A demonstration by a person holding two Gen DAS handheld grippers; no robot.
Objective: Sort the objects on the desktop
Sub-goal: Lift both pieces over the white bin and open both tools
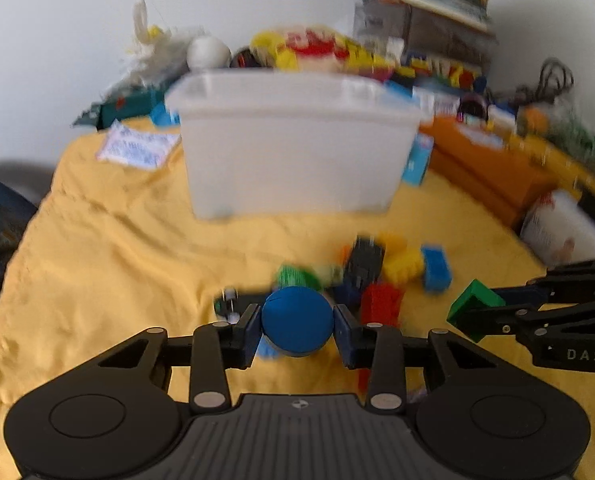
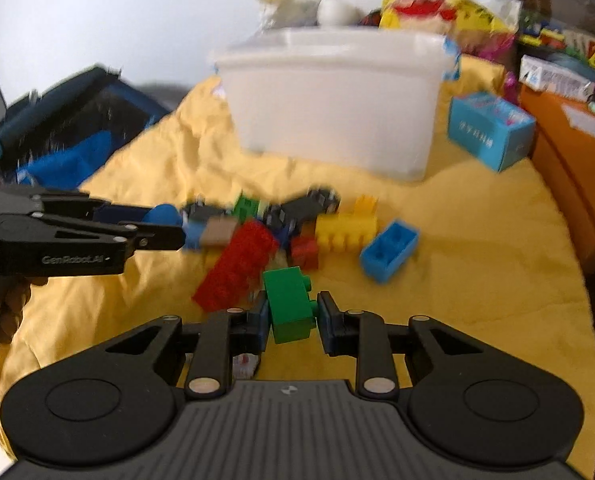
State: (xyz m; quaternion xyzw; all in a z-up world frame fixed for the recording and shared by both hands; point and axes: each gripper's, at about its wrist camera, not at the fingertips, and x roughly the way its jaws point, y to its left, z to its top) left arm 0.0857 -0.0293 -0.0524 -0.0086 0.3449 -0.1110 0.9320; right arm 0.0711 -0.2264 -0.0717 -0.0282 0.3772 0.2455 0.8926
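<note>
A: Yellow cloth [image 1: 109,248] covers the whole work surface, wrinkled, with a white wall behind it. What sits on it?

B: At the back stands a frosted white bin [image 1: 293,144], and in front of it a loose pile of building bricks [image 2: 293,232]: a long red brick [image 2: 237,268], a yellow brick [image 2: 345,230], a hollow blue brick [image 2: 389,250] off to the right, plus dark and green pieces too blurred to sort out.

A: And the left gripper [image 1: 297,326]?

B: Its pads are closed on a blue ball [image 1: 297,320], one on each side. The ball hangs just in front of the pile, nearer the camera.

A: The right gripper [image 2: 291,314]?

B: Drawn in narrow and clamped on a green brick [image 2: 289,306], which stands on end between the pads. It is at the near edge of the pile, beside the red brick. In the left wrist view the same green piece shows at the tip of that gripper, coming in from the right.

A: Anything around the edges?

B: A light blue box [image 2: 489,132] lies tilted just right of the bin, an orange cabinet [image 2: 569,168] edges the cloth on the right, and a dark blue bag [image 2: 69,136] sits at the left. Behind the bin are bags of toys, blurred. A hand [image 2: 1,308] grips the left tool's handle.
</note>
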